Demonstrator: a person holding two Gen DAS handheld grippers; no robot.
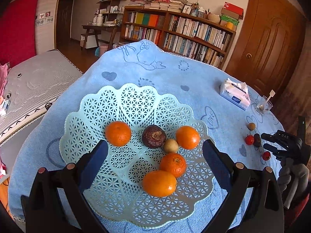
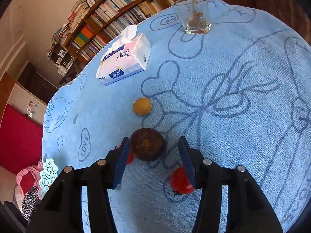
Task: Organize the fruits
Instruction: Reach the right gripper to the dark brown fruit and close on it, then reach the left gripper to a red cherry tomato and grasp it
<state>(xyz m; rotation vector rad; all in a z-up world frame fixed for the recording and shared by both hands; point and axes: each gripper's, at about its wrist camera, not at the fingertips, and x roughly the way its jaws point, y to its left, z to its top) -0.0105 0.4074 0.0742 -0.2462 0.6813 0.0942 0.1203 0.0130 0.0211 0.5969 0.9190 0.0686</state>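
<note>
Brown fruit [image 2: 147, 146] sits between the right gripper [image 2: 154, 151] fingers (both grippers gaping, empty).

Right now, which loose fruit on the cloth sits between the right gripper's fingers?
The dark brown round fruit, between the open right gripper fingers; the red ones flank it.

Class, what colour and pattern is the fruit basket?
The basket is pale mint green with an openwork lattice pattern; clearest in the left wrist view.
</note>
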